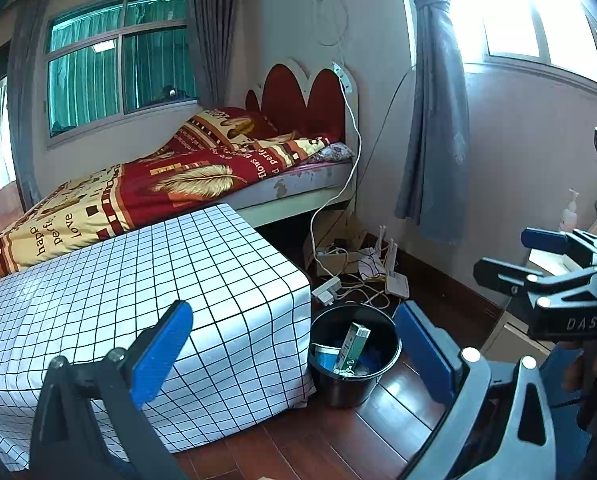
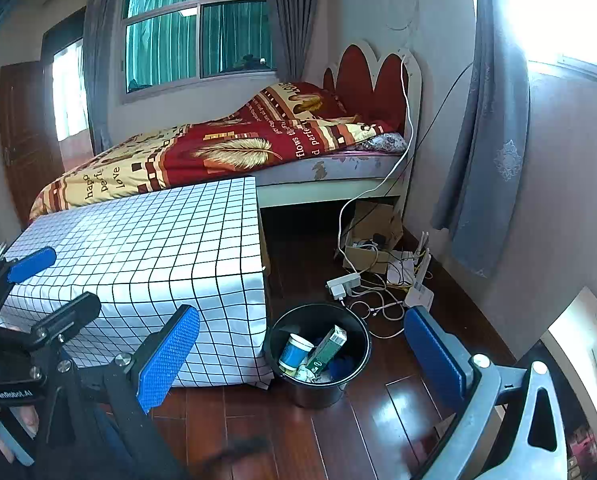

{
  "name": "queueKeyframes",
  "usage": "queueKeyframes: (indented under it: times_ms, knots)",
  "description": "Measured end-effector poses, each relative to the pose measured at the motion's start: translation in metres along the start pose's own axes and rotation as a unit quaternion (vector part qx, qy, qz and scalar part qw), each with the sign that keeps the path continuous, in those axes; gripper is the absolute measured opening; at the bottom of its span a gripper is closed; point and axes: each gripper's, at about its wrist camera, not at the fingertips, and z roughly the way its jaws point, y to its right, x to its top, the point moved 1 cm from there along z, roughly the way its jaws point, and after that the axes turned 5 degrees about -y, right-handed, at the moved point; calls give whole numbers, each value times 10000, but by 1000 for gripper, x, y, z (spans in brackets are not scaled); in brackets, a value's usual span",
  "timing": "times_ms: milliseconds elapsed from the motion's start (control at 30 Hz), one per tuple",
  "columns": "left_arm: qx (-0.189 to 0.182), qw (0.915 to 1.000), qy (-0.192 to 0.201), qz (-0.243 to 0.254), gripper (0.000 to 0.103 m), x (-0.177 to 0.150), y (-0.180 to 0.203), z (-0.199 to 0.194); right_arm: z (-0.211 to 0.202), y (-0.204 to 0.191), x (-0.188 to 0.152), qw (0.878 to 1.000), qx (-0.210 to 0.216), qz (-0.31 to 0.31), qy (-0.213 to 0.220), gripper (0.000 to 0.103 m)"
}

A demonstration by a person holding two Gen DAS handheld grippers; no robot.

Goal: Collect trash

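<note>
One black trash bin (image 2: 318,354) stands upright on the dark wooden floor (image 2: 378,420), just beside the front corner of one worktop (image 2: 146,248) draped in a white cloth with a black grid.

Bin contents visible from the right wrist view, counted:
- One paper cup (image 2: 295,351), white rim, blue band, tilted against the inner wall on the worktop side.
- One green carton (image 2: 327,347), long and narrow, leaning with its upper end above the bin rim.
- Crumpled white paper (image 2: 306,372) at the bottom; the number of pieces cannot be told.
- One dark blue item (image 2: 344,362) behind the carton; its kind cannot be told.

Two grippers are present. The left gripper (image 1: 294,356) has its blue-padded fingers (image 1: 162,350) wide apart with nothing between them; the bin appears in the gap. The right gripper (image 2: 302,356) likewise has its fingers (image 2: 168,354) wide apart and empty, with the bin between them in the view. Each gripper is also visible at the edge of the other's view, with fingers apart.

Behind the worktop stands one bed (image 2: 338,168) with a red and yellow quilt (image 2: 218,148) and a red scalloped headboard (image 2: 372,80). On the floor beside the bed lie one cardboard box (image 2: 372,240), one white power strip (image 2: 344,282), tangled white cables (image 2: 382,304) and one white router (image 2: 418,294).
</note>
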Motion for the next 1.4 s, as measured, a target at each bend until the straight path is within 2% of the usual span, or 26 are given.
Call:
queueKeyframes:
  times_ms: [1400]
  knots:
    - [6,9999,-53,113,102,3,12,1,1,0,-6,10000,-10,24,-74,103]
